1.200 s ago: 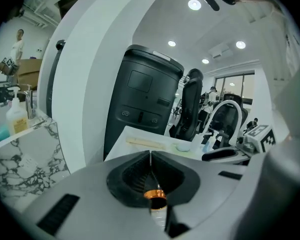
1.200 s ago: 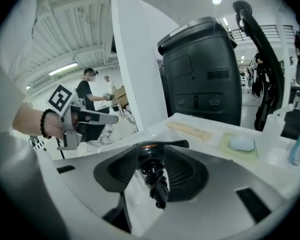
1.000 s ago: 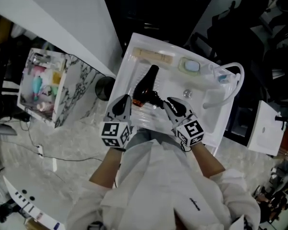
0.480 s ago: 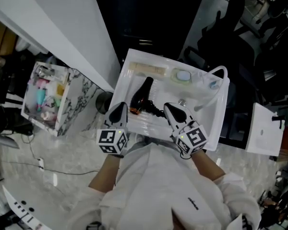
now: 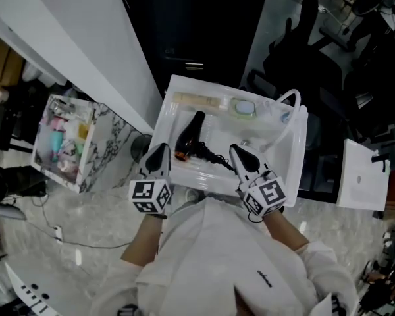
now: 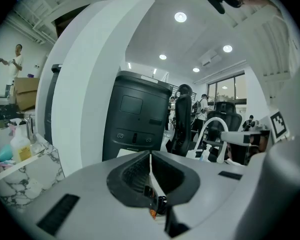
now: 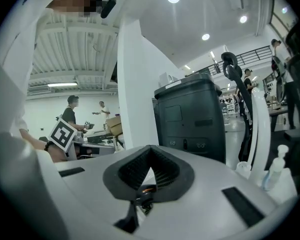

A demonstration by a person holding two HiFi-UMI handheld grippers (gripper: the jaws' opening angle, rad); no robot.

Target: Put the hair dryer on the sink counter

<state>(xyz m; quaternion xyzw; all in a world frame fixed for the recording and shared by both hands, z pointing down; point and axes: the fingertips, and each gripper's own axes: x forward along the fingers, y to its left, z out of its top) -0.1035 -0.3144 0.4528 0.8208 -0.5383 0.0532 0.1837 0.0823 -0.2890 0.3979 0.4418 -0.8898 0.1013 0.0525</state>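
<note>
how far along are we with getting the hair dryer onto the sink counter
Looks done: the hair dryer lies on the white sink. In hand: nothing, the left hand-held gripper and right hand-held gripper are shut and empty. Left: nothing that shows.

The sink [image 5: 159,120] is glossy, smooth white. The hair dryer [image 5: 191,131] looks like matt black plastic. The floor [image 5: 85,209] is polished marble. The left tongs [image 6: 150,159] have ribbed black pads [image 6: 135,173] in smooth plastic.

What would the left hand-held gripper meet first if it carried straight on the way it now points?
Probably the tall black cabinet: the left hand-held gripper aims over the sink at it, though depth is unclear.
</note>
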